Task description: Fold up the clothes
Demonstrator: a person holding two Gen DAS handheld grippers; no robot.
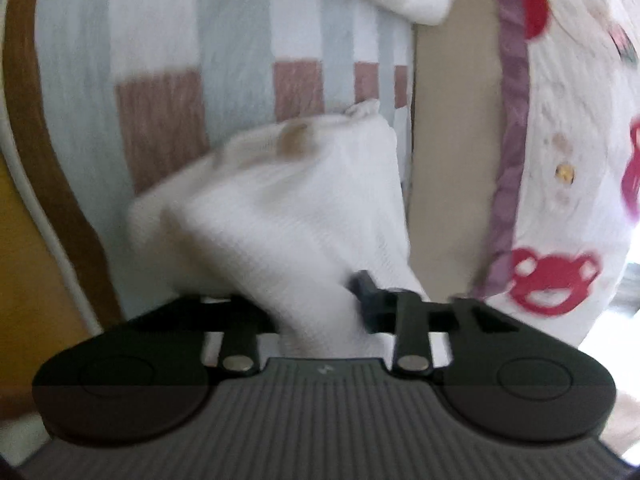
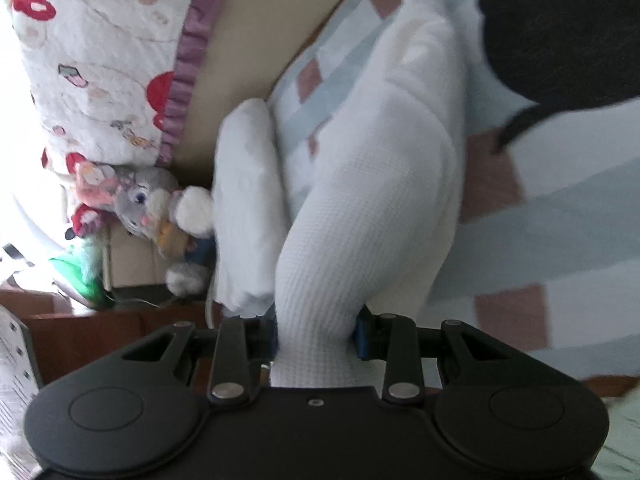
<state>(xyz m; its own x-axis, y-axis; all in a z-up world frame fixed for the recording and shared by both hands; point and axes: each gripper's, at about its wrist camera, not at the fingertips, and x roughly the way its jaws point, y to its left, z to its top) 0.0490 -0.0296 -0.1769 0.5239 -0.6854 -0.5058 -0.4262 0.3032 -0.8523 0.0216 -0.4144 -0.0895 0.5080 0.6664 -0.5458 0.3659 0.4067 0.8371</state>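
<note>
The white garment (image 2: 372, 216) is a soft waffle-knit cloth, matt, with a fine grid texture. The bedsheet (image 1: 224, 40) under it is smooth striped cotton-like fabric. The quilt (image 1: 576, 168) looks puckered and stitched, edged with a ruffled purple trim. Both grippers (image 1: 320, 312) (image 2: 316, 332) are matt black plastic with shiny metal pivot pins; the plush toy (image 2: 152, 204) is fuzzy.

**My two handheld grippers up close**

My left gripper (image 1: 320, 304) is matte black: two rounded lobes, each stamped with a faint circle, flank a grey ribbed centre plate bearing a small pale mark. Just above that plate, two flat link bars pivot on silver round pins. A dark blue pad (image 1: 366, 292) tips one finger.

My right gripper (image 2: 316, 332) has the same lobes, bars and pins, but its centre plate is smooth black with one small screw hole. Its pads (image 2: 362, 334) are brighter blue.
</note>
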